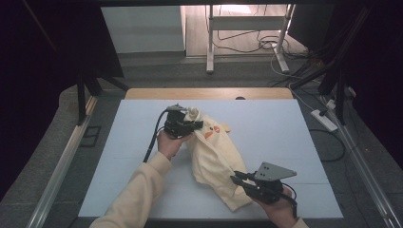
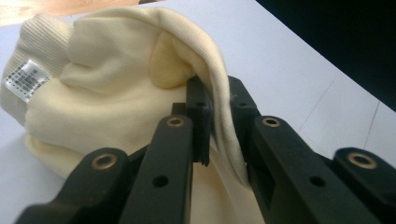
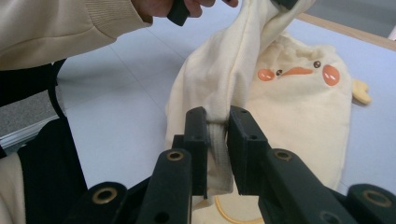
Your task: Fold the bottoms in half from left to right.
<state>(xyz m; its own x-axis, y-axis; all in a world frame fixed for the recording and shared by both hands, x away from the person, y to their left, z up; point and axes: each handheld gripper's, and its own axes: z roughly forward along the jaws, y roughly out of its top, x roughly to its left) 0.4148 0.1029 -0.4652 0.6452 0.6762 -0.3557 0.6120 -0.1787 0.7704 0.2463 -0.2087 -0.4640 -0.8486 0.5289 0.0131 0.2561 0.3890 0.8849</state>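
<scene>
Pale yellow sweater (image 1: 216,161) with duck face (image 3: 299,72) lies mid-worktop (image 1: 285,128), stretched diagonally between both grippers. Left gripper (image 1: 187,124) clenched on fabric fold at far end, lifting it slightly; white label (image 2: 25,79) on ribbed edge nearby. Right gripper (image 1: 237,179) clamped on ribbed hem at near end, near worktop's front edge. Cream sleeve (image 1: 138,190) on left forearm.

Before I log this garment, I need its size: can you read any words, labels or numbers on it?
White sewn-in tag on the cream garment, by its ribbed edge: rows of tiny print, too blurred to read.
Duck face on the garment: embroidery, no lettering.
No other text is readable.
</scene>
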